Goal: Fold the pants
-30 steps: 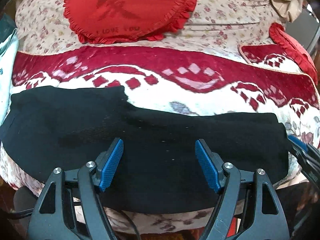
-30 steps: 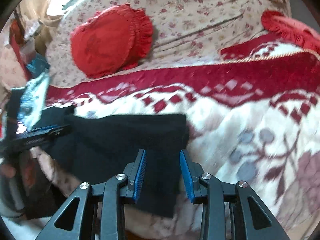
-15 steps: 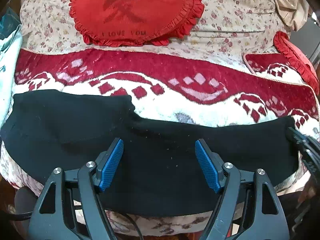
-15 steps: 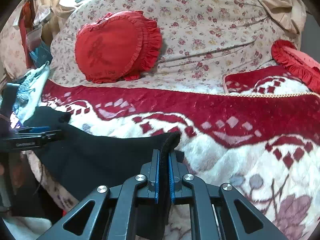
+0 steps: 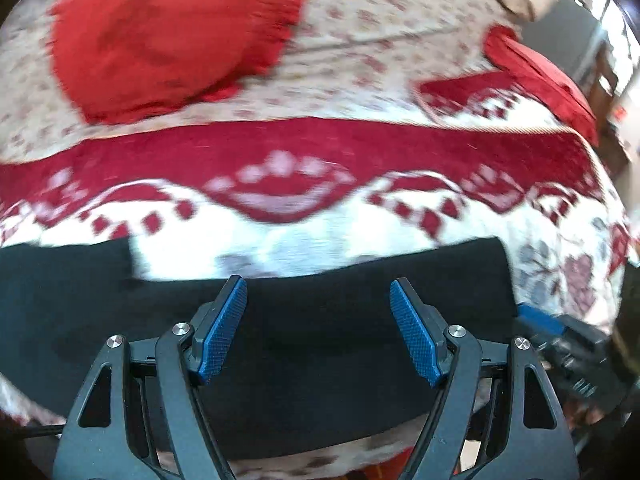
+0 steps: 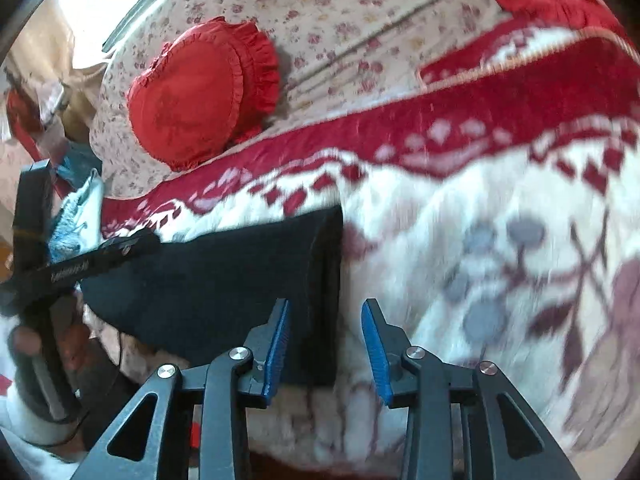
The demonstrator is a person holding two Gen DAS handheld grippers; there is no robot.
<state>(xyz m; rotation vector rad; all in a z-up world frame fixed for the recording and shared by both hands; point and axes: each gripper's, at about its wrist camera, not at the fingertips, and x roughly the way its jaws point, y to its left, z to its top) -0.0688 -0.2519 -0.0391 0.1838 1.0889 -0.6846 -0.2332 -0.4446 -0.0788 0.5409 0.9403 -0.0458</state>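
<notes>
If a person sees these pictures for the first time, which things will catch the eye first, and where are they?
First, the black pants stretched flat across the near edge of the red-and-white blanket. Next, the red heart-shaped cushion with a frill, leaning on the floral cover behind, towards the left. In front, the left gripper stands open above the pants, and the right gripper is opening at their end edge.

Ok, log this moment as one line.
pants: flat on blanket | left gripper: open, above pants | right gripper: opening, pants end between pads
</notes>
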